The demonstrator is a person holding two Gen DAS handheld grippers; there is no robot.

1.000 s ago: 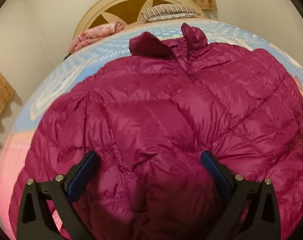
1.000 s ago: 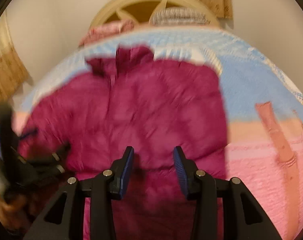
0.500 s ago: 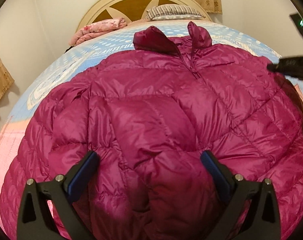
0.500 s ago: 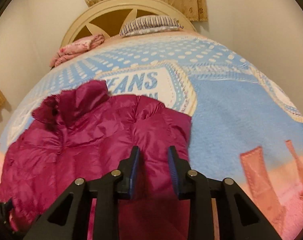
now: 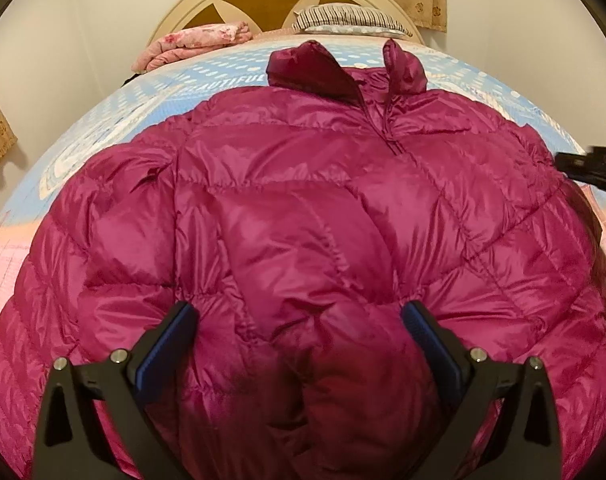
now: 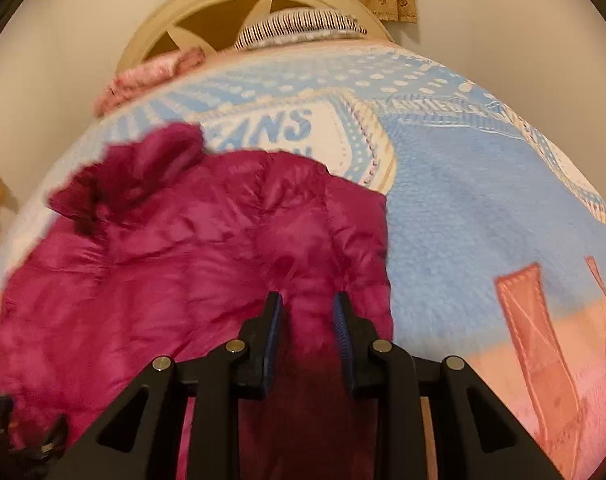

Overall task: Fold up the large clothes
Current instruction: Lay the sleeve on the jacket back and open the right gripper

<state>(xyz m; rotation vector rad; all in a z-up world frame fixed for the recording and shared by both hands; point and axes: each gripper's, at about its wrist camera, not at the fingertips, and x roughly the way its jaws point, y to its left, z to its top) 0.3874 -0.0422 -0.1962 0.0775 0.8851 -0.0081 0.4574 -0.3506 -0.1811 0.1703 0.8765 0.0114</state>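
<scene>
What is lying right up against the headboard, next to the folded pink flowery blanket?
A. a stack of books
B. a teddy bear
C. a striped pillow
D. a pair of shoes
C: a striped pillow rests against the cream headboard, beside the folded pink blanket, beyond the collar of the magenta puffer jacket spread on the bed.

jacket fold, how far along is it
Early. Done: the magenta puffer jacket lies spread front-up on the blue blanket, collar toward the headboard. In hand: the right gripper has just been closing, its jaws narrow around a ridge of fabric near the jacket's side edge; the left gripper hangs wide open over it. Left: every fold.
</scene>
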